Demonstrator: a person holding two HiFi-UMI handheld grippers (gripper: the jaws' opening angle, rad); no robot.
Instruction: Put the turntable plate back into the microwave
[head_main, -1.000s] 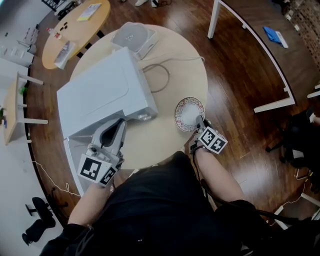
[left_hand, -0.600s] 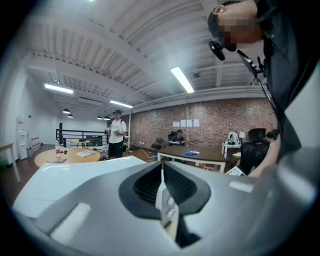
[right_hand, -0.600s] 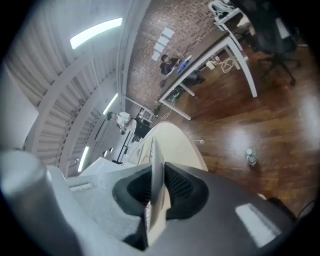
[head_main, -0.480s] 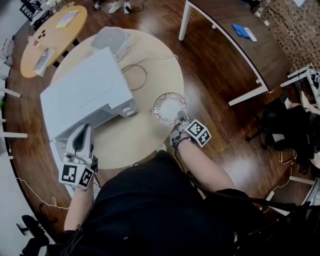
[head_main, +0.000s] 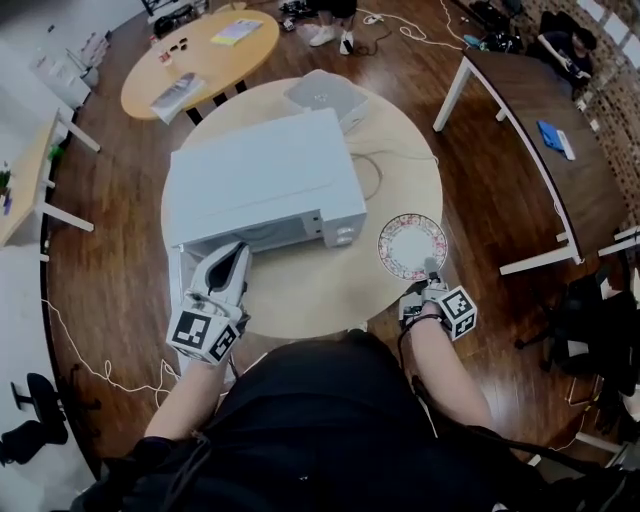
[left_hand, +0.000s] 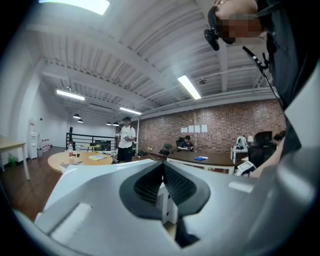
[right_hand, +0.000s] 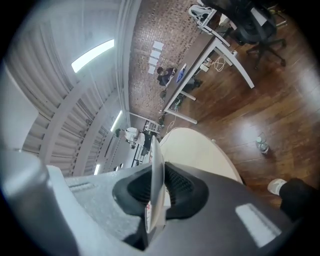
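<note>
Currently my right gripper (head_main: 431, 272) pinches the rim of the floral turntable plate (head_main: 410, 244), right of centre. My left gripper (head_main: 237, 252), jaws nearly closed, hovers before the open white microwave (head_main: 262, 185).

We read no text, brand or number anywhere. The white cube (head_main: 205, 335) on the left gripper (head_main: 238, 250) and the matching white cube (head_main: 458, 310) on the right gripper (head_main: 430, 268) carry only black square marker patterns, no letters. The white paper sheets (left_hand: 197, 129) on the red brick wall (left_hand: 220, 125) and the control panel (head_main: 343, 233) of the white box-shaped microwave (head_main: 260, 180) are too small to read.
</note>
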